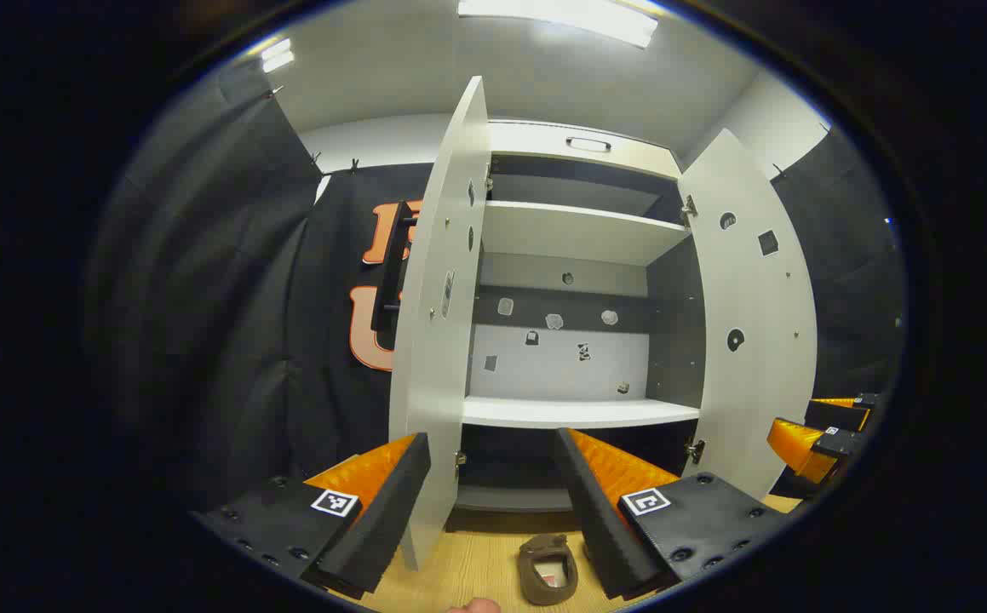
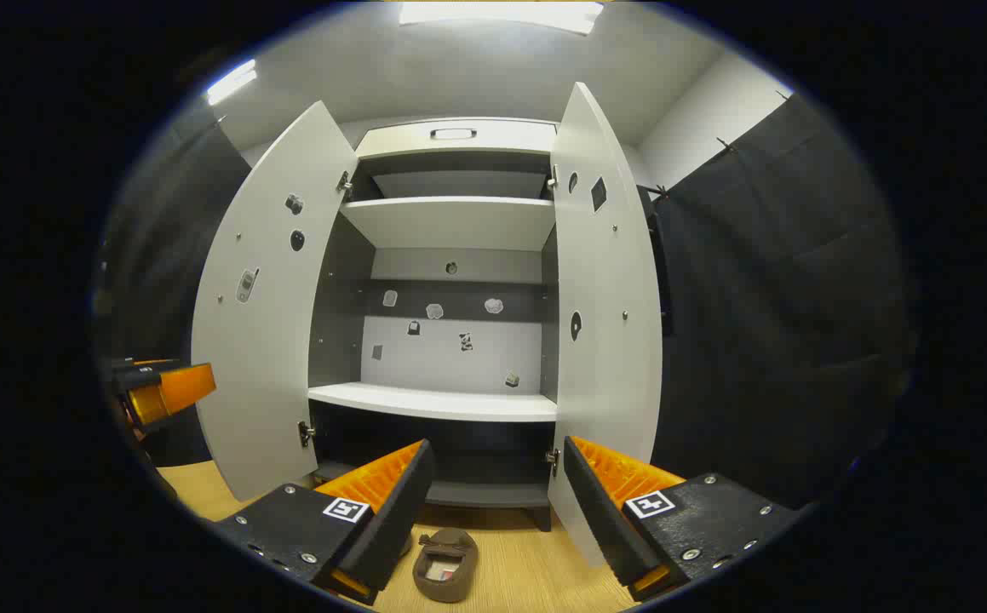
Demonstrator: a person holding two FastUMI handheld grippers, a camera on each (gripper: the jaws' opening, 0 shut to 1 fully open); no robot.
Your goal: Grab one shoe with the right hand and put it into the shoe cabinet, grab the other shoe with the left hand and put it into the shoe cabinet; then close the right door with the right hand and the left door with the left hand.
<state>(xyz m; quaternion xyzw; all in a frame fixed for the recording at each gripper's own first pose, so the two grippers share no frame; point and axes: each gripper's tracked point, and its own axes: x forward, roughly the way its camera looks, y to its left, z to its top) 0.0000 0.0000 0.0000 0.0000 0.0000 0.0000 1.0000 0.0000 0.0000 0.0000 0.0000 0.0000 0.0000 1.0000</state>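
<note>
Both claws gape, holding nothing: the left claw [image 1: 493,502] and right claw [image 2: 493,502] each face the open shoe cabinet [image 2: 450,221], a brown shoe [image 2: 445,564] apparently just below.

left gripper [image 1: 493,502]: fingers spread apart, nothing between them | shoe cabinet [image 1: 574,294]: both doors swung open, left door [image 1: 438,340] edge-on, right door [image 1: 753,332] angled outward, shelves bare | brown shoe [image 1: 548,569]: on wooden floor [image 1: 467,570] below, opening up | right gripper [image 1: 821,434]: at far right, near right door
</note>
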